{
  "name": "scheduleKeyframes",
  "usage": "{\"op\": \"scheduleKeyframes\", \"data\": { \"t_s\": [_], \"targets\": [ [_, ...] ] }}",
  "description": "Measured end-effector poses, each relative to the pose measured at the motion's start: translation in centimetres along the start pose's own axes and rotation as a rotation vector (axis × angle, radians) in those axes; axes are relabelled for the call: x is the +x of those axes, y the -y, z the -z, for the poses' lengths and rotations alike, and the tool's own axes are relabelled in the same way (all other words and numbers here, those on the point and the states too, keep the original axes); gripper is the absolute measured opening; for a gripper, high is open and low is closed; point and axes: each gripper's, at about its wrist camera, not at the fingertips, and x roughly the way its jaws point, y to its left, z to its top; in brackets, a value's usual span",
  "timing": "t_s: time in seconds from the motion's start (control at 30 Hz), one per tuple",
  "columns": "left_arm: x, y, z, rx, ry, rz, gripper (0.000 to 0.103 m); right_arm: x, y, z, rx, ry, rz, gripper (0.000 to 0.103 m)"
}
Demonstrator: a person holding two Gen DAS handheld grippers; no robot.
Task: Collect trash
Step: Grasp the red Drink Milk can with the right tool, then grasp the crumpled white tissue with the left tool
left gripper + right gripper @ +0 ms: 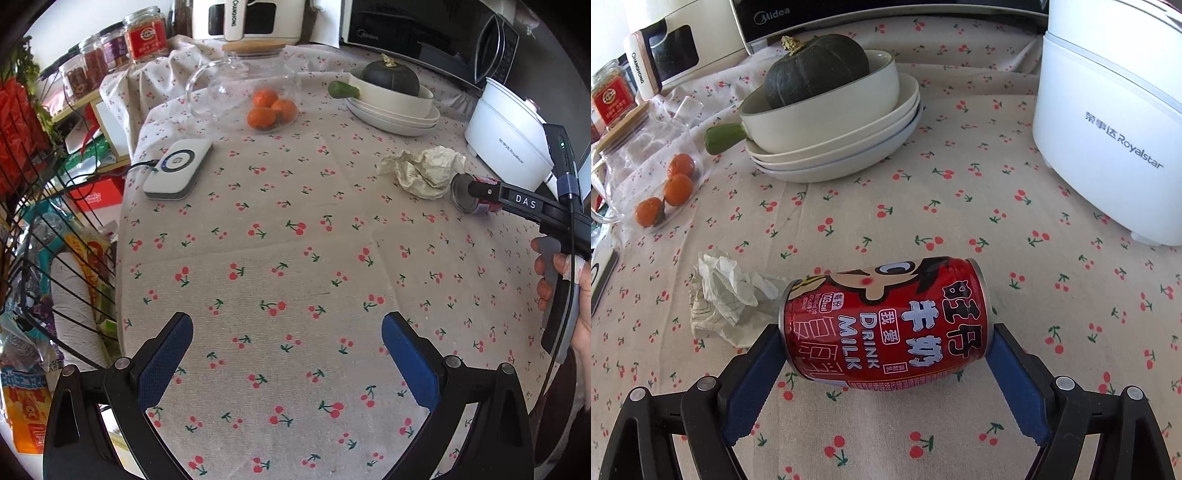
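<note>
Red milk-drink can (886, 325) lies on its side on the cherry-print tablecloth (960, 221), long axis running across the right wrist view, so roughly crosswise to the line the right gripper (886, 373) points along. Can sits between that gripper's two blue pads (753, 380): left end at the left pad, right end at the right pad, the jaws spanning it end to end. Jaws stand wide; pads appear at or just beside the can ends, but I cannot tell from either view whether they press on it. Can rests on the cloth, not lifted. Crumpled paper (727, 295), second piece of trash, lies touching or just beside the can's left end, outside the jaws. In the left wrist view the can (476, 197) shows end-on at the far right, the right gripper's finger in front of it, paper (424, 170) just behind. Left gripper (288, 354) is wide open over bare cloth, holding nothing, well apart from both items. Judgement: right hand is far nearer; the next move turns on closing along the can's long axis, where the rims give a narrow seat and the can could pivot out. Stacked dishes with a squash (816, 74) and the white cooker (1108, 122) stand clear beyond.
</note>
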Motion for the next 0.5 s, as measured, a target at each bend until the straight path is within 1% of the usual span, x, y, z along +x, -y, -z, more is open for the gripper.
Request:
{"op": "scheduleKeyframes", "data": {
  "t_s": [0.1, 0.17, 0.23, 0.33, 0.4, 0.5],
  "targets": [
    [0.9, 2.1, -1.2, -0.004, 0.026, 0.015, 0.103, -1.6, 1.5, 0.8, 0.004, -0.011, -0.01, 0.09],
    [2.0, 3.9, -2.6, -0.001, 0.036, 0.043, 0.103, -2.7, 2.6, 1.3, -0.007, -0.013, -0.008, 0.09],
    [3.3, 5.8, -3.9, 0.002, 0.024, 0.09, 0.103, -3.6, 3.7, 1.7, -0.016, -0.013, -0.004, 0.09],
    [5.1, 8.4, -6.0, -0.001, 0.007, 0.135, 0.102, -4.8, 5.1, 2.2, -0.016, -0.011, -0.015, 0.09],
    [5.6, 9.8, -7.5, -0.006, 0.03, 0.157, 0.102, -5.3, 5.9, 2.4, -0.02, -0.003, -0.021, 0.09],
    [6.4, 11.7, -9.5, -0.002, 0.069, 0.163, 0.102, -5.9, 6.8, 2.6, -0.012, 0.015, -0.045, 0.09]
  ]
}}
